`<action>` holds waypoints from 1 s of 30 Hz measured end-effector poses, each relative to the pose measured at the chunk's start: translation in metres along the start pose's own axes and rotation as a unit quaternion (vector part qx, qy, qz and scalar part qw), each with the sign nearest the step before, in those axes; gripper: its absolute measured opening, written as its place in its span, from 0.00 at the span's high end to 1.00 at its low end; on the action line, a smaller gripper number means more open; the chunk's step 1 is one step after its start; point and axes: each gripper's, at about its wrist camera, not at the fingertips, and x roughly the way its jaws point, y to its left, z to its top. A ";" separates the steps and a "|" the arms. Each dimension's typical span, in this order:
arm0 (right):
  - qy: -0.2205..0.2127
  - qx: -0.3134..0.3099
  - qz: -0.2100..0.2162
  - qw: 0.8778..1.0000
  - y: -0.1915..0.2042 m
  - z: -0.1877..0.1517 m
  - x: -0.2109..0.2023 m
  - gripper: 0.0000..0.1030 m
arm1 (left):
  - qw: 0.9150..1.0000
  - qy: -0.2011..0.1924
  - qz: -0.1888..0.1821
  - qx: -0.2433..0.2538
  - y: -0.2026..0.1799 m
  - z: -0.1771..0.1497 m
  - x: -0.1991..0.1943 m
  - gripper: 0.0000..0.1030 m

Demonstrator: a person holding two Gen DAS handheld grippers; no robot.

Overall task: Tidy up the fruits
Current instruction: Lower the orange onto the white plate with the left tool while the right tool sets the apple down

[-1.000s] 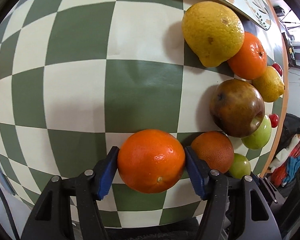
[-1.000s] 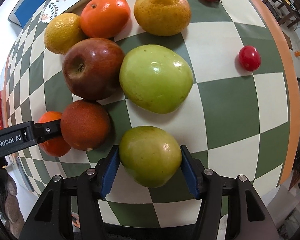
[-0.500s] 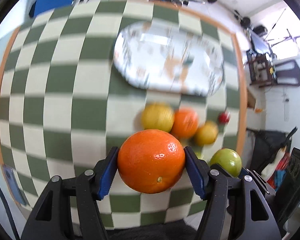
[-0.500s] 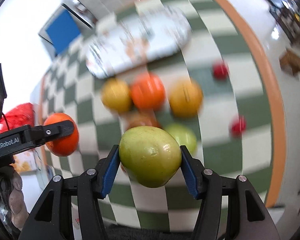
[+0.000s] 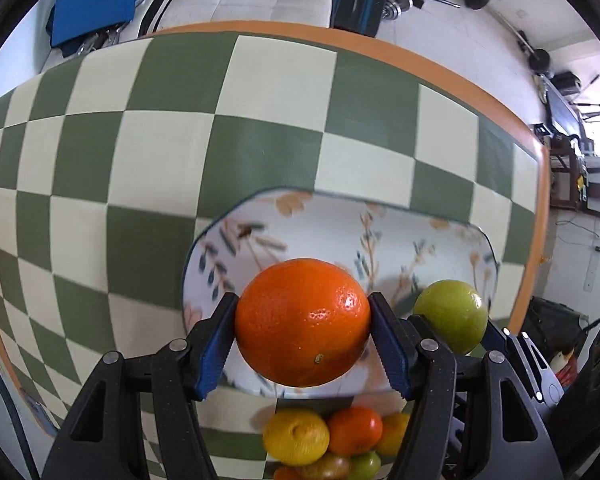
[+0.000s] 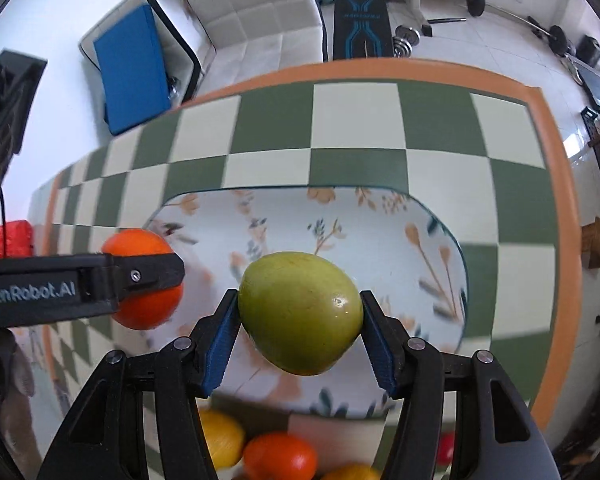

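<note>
Left gripper clamps orange; right gripper clamps green fruit. Both hang over the floral tray; bare checkered counter beyond its far rim.

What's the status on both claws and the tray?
Left claw shut on orange. Right claw shut on green fruit. Both over floral tray, tray bare. Nothing in the way.
</note>
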 end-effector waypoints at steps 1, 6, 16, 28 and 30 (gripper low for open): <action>0.005 -0.003 -0.002 1.000 -0.001 0.005 0.006 0.41 | 1.000 0.001 0.002 0.000 0.000 0.004 0.001 0.39; 0.021 -0.017 -0.010 1.000 -0.005 0.017 0.026 0.41 | 1.000 0.012 0.010 0.000 0.000 0.013 0.013 0.39; 0.048 -0.006 0.004 0.999 -0.007 0.020 0.037 0.39 | 0.999 0.018 0.025 0.007 0.006 0.009 0.028 0.34; 0.010 0.021 -0.030 0.999 -0.010 0.003 -0.006 0.08 | 0.994 -0.088 0.050 0.026 0.019 -0.022 -0.026 0.10; 0.002 0.020 -0.043 0.999 -0.008 -0.003 -0.015 0.08 | 0.992 -0.111 0.060 0.026 0.023 -0.035 -0.040 0.10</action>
